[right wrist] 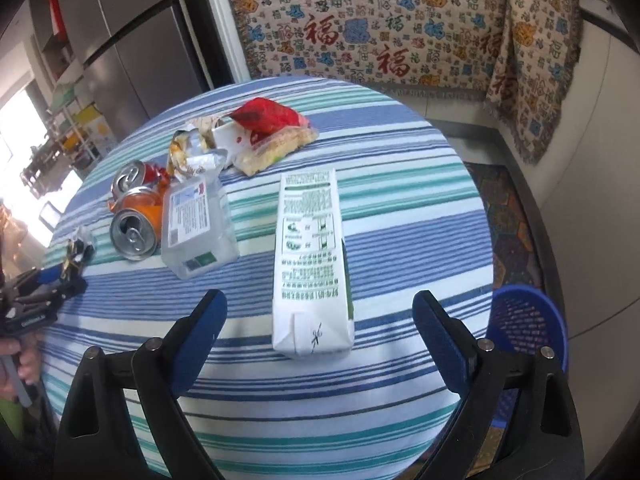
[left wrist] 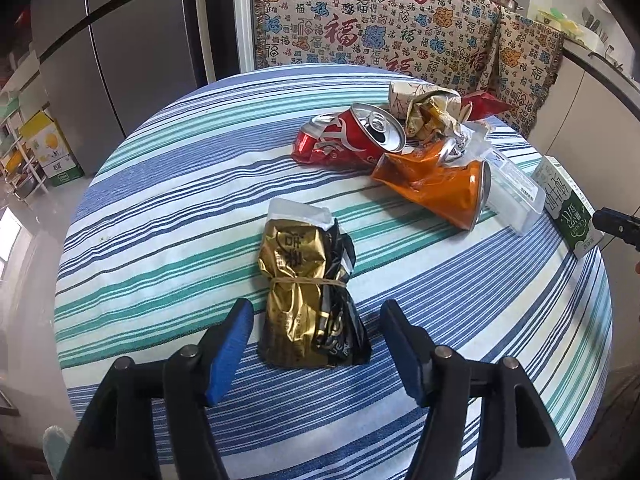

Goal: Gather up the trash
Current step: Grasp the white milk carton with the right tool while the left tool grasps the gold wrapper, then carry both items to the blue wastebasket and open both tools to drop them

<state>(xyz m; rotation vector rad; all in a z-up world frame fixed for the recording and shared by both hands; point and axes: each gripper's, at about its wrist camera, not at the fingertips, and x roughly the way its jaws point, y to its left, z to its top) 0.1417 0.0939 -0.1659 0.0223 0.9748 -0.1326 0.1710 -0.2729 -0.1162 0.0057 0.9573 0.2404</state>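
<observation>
A gold-and-black packet (left wrist: 308, 300) tied with a rubber band lies on the striped round table (left wrist: 168, 208). My left gripper (left wrist: 316, 308) is open, its blue pads on either side of the packet's near half with a gap on each side. In the right wrist view a white-and-green carton (right wrist: 312, 248) lies flat. My right gripper (right wrist: 320, 296) stands wide open around the carton's near end, clear of it. Further back sit a crushed red can (left wrist: 352, 136), a crushed orange can (left wrist: 436, 184), a clear plastic box (right wrist: 196, 224) and crumpled wrappers (left wrist: 432, 116).
A blue mesh basket (right wrist: 528, 328) stands on the floor just past the table's right edge. A bench with a patterned cover (left wrist: 360, 28) runs behind the table. A grey fridge (left wrist: 120, 48) stands at the back left. A red snack bag (right wrist: 272, 120) lies at the table's far side.
</observation>
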